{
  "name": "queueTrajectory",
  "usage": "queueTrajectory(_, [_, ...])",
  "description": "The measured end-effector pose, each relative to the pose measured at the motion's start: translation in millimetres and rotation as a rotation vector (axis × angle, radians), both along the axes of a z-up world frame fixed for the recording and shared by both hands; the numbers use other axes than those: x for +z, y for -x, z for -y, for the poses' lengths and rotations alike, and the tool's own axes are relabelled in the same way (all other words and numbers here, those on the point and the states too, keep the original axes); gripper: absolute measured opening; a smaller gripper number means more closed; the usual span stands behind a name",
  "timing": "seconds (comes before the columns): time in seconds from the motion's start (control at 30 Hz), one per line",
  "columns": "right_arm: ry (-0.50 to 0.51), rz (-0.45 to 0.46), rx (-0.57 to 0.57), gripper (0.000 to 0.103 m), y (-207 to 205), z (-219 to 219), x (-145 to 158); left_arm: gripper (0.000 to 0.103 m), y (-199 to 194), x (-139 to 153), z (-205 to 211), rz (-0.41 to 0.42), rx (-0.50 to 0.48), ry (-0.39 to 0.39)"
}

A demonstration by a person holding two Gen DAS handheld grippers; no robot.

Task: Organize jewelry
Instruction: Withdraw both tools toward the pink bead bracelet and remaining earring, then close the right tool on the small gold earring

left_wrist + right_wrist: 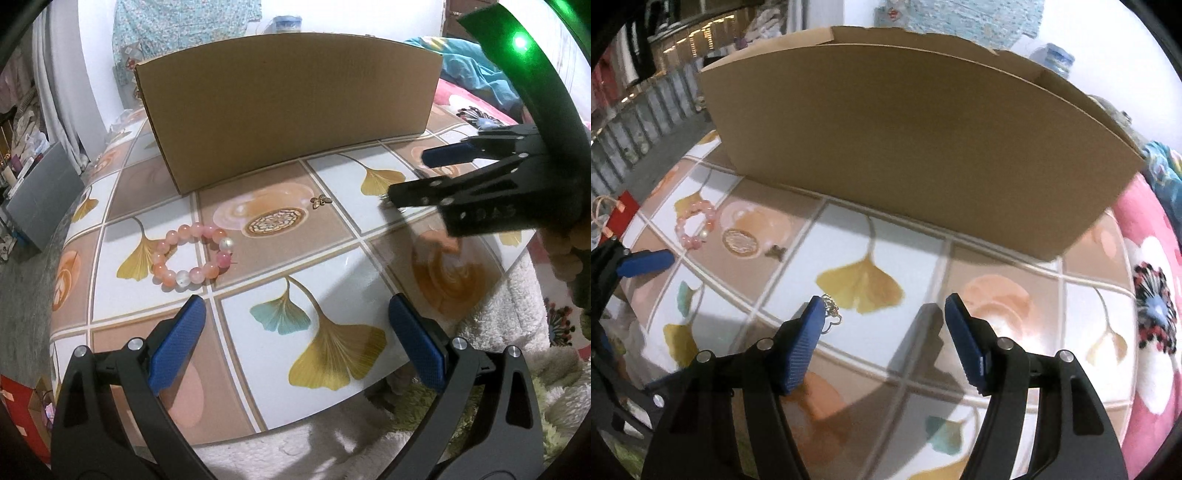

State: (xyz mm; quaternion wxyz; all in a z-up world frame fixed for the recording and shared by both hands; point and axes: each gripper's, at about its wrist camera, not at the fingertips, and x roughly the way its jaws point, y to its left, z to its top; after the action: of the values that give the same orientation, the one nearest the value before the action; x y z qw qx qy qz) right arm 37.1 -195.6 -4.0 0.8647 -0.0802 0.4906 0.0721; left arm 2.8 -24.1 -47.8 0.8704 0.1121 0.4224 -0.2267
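A pink bead bracelet lies on the tiled tabletop, ahead and left of my left gripper, which is open and empty above the table's near part. A small gold charm lies further back near the cardboard box. My right gripper is open; a thin silver chain piece lies on the table right beside its left fingertip. The right wrist view also shows the bracelet, the charm and the box. The right gripper appears at the right of the left wrist view.
The table has a ginkgo-leaf tile pattern; its front edge drops to a fluffy rug. A pink floral blanket lies to the right. A grey box sits on the floor at left.
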Motion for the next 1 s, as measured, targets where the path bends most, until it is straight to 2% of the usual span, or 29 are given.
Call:
queueTrajectory(0.3, [0.012,0.051,-0.138,0.051,4,33,10,0.096,0,0,0,0.000,0.000,0.000])
queueTrajectory(0.43, [-0.062,0.068,-0.088,0.046,8,30,15,0.096,0,0,0,0.000,0.000,0.000])
queueTrajectory(0.6, [-0.119,0.026,-0.009,0.029,8,24,10,0.094,0,1,0,0.004,-0.013,0.010])
queueTrajectory(0.67, [-0.133,0.011,0.015,0.026,7,17,8,0.084,3,4,1,0.022,-0.030,0.018])
queueTrajectory(0.7, [-0.135,0.003,0.028,0.025,7,12,8,0.076,4,7,2,0.037,-0.043,0.022])
queueTrajectory(0.77, [-0.139,-0.012,0.045,0.024,7,9,6,0.071,8,10,5,0.054,-0.067,0.031])
queueTrajectory(0.8, [-0.140,-0.020,0.052,0.022,6,7,4,0.064,8,12,6,0.060,-0.083,0.039])
queueTrajectory(0.97, [-0.153,-0.049,0.074,0.019,-1,5,0,0.051,4,13,14,0.061,-0.128,0.054])
queueTrajectory(1.0, [-0.153,-0.052,0.080,0.014,-1,5,0,0.050,3,12,15,0.062,-0.135,0.056])
